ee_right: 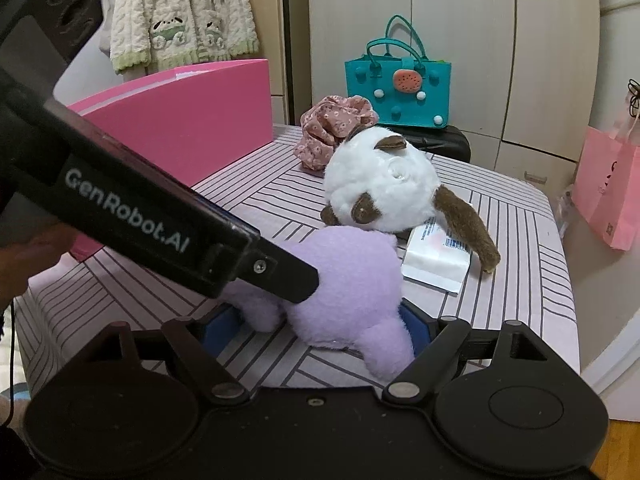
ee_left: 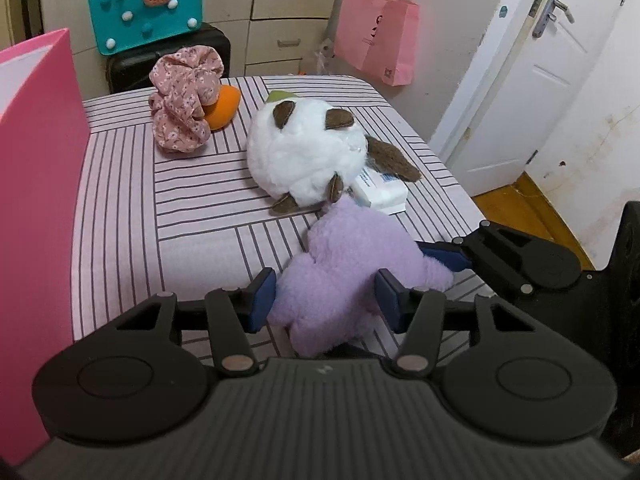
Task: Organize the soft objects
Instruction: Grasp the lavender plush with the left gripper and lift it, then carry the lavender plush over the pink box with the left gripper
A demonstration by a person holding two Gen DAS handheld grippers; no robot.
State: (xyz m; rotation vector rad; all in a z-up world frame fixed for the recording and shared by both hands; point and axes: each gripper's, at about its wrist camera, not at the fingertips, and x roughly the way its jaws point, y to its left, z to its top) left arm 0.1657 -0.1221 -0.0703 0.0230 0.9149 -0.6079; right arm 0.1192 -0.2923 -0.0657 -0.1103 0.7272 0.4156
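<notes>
A purple plush toy (ee_left: 340,264) (ee_right: 344,280) lies at the near edge of the striped table (ee_left: 120,220). My left gripper (ee_left: 326,300) is shut on it, blue pads pressing both sides. My right gripper (ee_right: 316,324) straddles the same toy with its jaws wide, so it is open; one of its fingers (ee_left: 448,258) shows at the toy's right. The left gripper's finger (ee_right: 280,276) crosses the right wrist view onto the toy. Behind it lie a white plush with brown ears (ee_left: 308,152) (ee_right: 380,184) and a floral fabric toy (ee_left: 184,104) (ee_right: 324,128) with an orange part (ee_left: 224,106).
A white tissue pack (ee_left: 380,192) (ee_right: 436,260) lies beside the white plush. A tall pink box (ee_left: 36,160) (ee_right: 180,120) stands at the table's left. A teal bag (ee_left: 144,12) (ee_right: 400,88) sits on a black case behind. A pink paper bag (ee_left: 376,40) hangs near the door (ee_left: 540,80).
</notes>
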